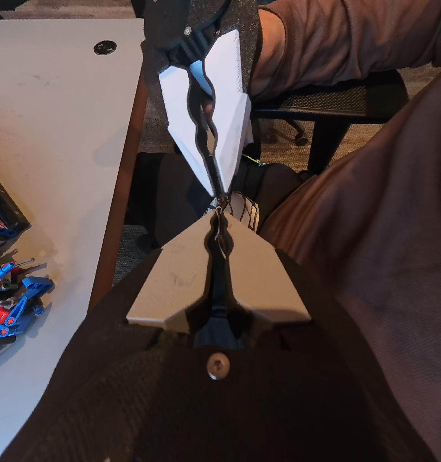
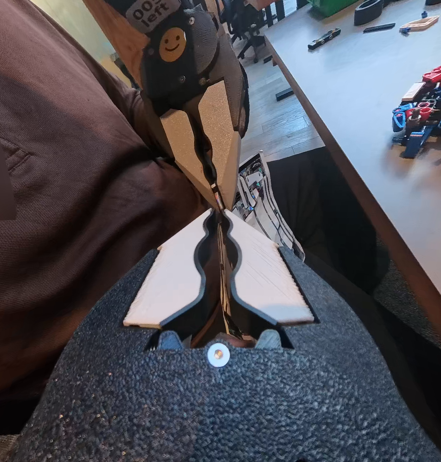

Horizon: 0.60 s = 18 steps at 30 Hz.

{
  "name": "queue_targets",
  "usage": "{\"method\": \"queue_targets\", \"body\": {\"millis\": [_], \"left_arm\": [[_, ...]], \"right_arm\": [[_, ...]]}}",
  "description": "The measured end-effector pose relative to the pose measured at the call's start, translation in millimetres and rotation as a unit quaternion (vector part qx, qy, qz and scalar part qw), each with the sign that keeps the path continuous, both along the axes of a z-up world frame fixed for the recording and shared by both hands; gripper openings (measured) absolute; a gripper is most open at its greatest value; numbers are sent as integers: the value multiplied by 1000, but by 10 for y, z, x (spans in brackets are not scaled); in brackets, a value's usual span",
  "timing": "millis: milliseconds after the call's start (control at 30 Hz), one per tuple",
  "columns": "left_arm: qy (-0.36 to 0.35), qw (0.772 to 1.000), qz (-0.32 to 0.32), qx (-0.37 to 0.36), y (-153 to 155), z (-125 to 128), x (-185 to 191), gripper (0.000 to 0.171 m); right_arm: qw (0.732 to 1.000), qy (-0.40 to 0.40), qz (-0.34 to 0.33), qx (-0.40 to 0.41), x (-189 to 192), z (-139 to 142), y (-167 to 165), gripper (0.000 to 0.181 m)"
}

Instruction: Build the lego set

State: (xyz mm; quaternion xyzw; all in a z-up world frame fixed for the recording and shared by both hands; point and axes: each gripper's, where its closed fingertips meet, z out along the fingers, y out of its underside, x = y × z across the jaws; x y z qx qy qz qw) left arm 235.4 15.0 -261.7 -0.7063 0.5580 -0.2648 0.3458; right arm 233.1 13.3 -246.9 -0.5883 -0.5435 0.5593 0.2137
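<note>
My left gripper [image 1: 219, 212], with grey fingers, and my right gripper [image 2: 218, 212], with white fingers, meet tip to tip beyond the table's edge, over a person's lap. Both are shut on a thin printed sticker sheet [image 2: 260, 200], which hangs beside the tips and also shows in the left wrist view [image 1: 248, 212]. The sheet's edge runs between the white fingers. The right gripper [image 1: 218, 193] faces the left wrist view, and the left gripper [image 2: 220, 206] faces the right wrist view. A partly built blue, red and black lego model [image 1: 17, 302] sits on the white table [image 1: 52, 125]; it also shows in the right wrist view [image 2: 424, 112].
A dark box [image 1: 4, 207] lies by the model. The table's brown edge [image 2: 339, 175] runs close to the grippers. A black ring [image 2: 368, 8], a wooden tray [image 2: 419, 23] and black bars [image 2: 324, 38] lie far back. A person's brown sleeve [image 1: 351, 37] and an office chair [image 1: 339, 105] are near. My two grippers' fingertips are within a few centimetres of each other.
</note>
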Motion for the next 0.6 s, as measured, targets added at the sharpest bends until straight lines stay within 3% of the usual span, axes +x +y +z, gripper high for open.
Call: {"method": "queue_targets", "body": {"millis": [600], "left_arm": [[15, 999, -27, 22, -78, -21, 31, 0]], "right_arm": [[999, -8, 18, -31, 13, -56, -37, 4]]}}
